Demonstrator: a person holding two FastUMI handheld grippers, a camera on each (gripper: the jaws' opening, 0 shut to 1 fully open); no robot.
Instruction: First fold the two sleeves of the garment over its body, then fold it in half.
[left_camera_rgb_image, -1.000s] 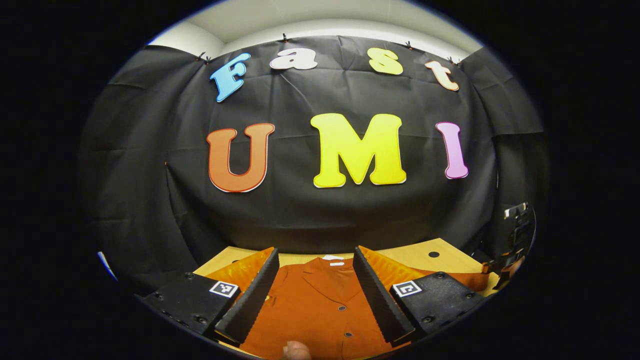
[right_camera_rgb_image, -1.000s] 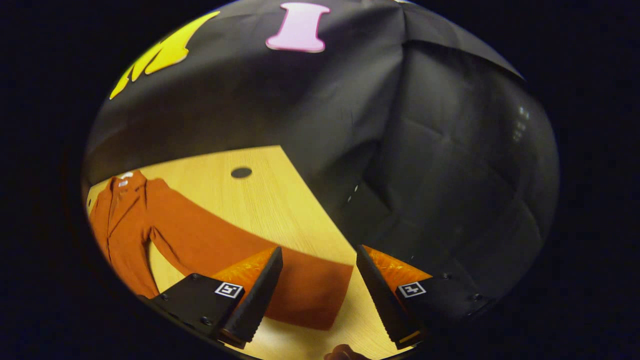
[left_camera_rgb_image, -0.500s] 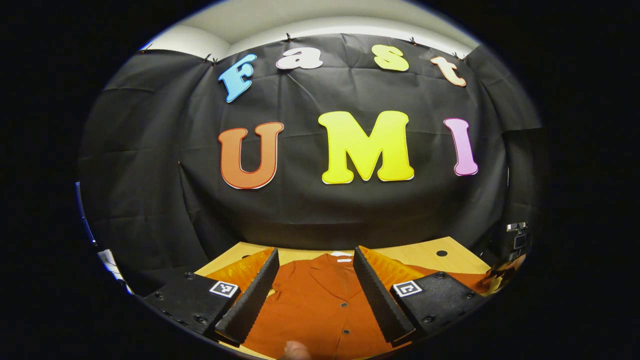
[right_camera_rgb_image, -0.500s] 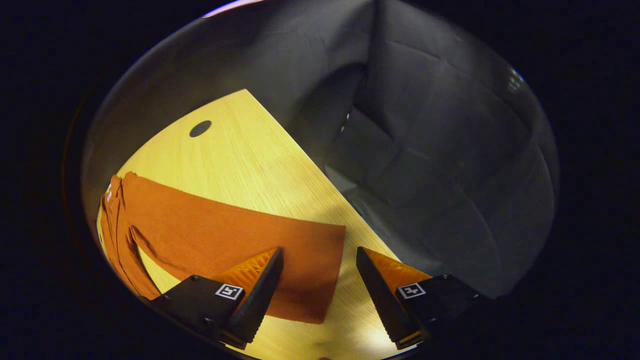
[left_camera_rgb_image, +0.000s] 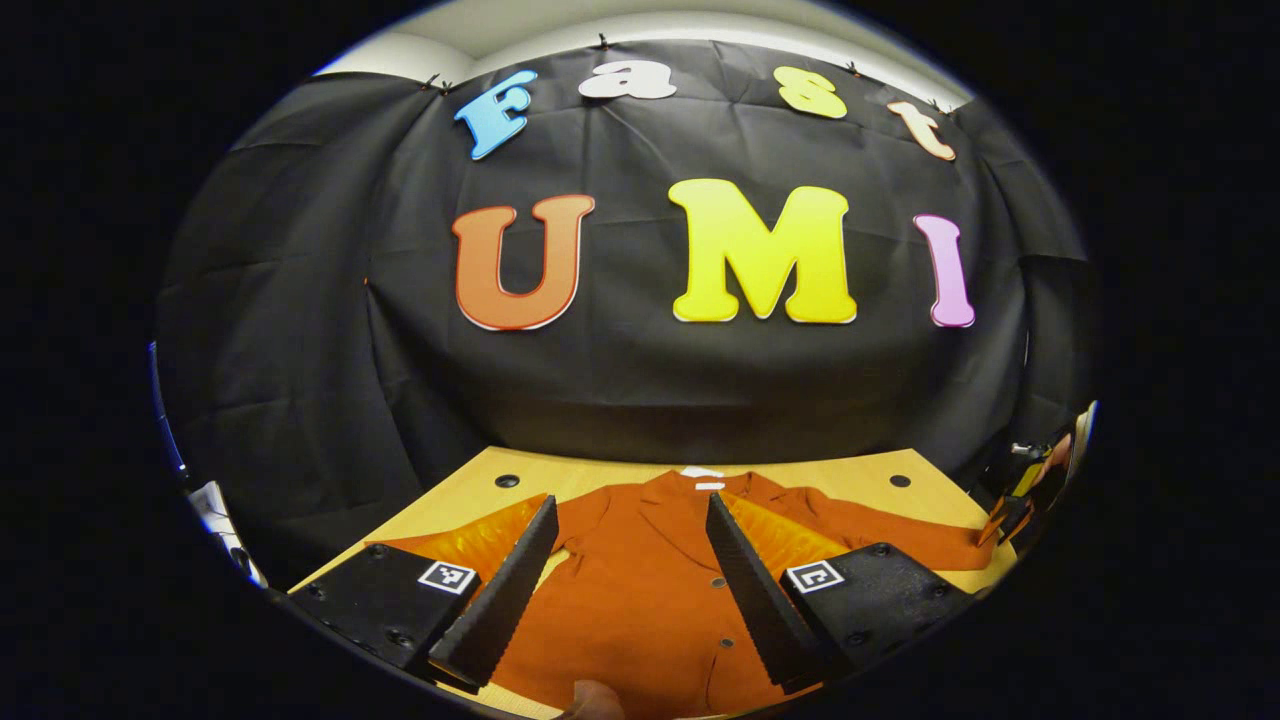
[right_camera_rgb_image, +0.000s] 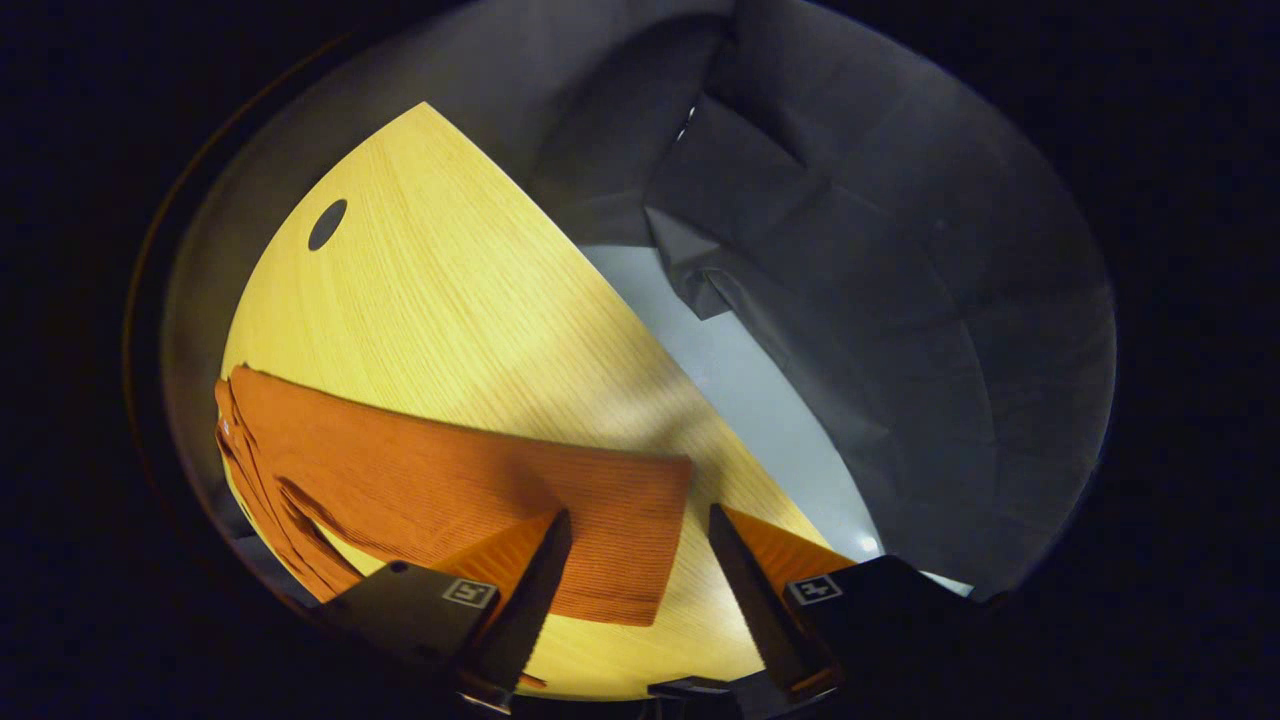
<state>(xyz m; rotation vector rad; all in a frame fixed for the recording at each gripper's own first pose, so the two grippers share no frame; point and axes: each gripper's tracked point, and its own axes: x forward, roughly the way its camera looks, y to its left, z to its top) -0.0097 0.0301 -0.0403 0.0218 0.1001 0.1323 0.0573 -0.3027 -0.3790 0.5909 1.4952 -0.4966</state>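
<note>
- The wooden desk (right_camera_rgb_image: 450, 300) carries the orange garment (left_camera_rgb_image: 640, 590), spread flat, front up.
- Its sleeve (right_camera_rgb_image: 480, 490) stretches toward the desk's edge.
- The left tool (left_camera_rgb_image: 622, 590) hangs spread above the garment's body.
- The right tool (right_camera_rgb_image: 630, 590) is spread over the sleeve's cuff, seemingly not touching.

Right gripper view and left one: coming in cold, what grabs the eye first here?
The rust-orange garment lies spread flat on the pale wooden table, collar toward the booth's black wall. In the right gripper view its long sleeve stretches across the wood, and the right tool hangs open just over the cuff end. The left tool is open above the buttoned front.
</note>
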